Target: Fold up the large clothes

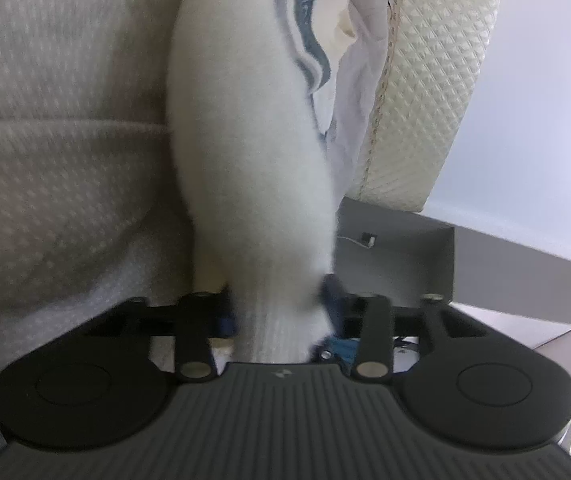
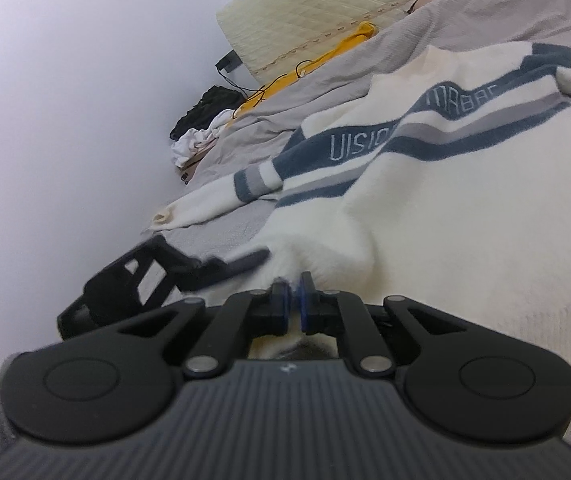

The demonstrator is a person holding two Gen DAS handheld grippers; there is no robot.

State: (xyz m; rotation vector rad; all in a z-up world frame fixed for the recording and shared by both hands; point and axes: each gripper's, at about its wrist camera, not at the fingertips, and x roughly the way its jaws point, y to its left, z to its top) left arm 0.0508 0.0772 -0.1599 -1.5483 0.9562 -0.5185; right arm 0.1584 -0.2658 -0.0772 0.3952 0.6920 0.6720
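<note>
Sweater [image 2: 425, 208] lies unfolded ahead on the bed [image 2: 317, 68]; left claw [image 1: 281, 312] and right claw [image 2: 294, 300] each pinch its hem.

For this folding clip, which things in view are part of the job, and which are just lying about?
Part of the job:
- white striped sweater
- left tongs, closing on its hem
- right tongs, shut on its hem
- grey bedcover it lies on

Lying about:
- yellow cloth
- black cable
- black garment
- white cloth
- quilted mattress
</note>
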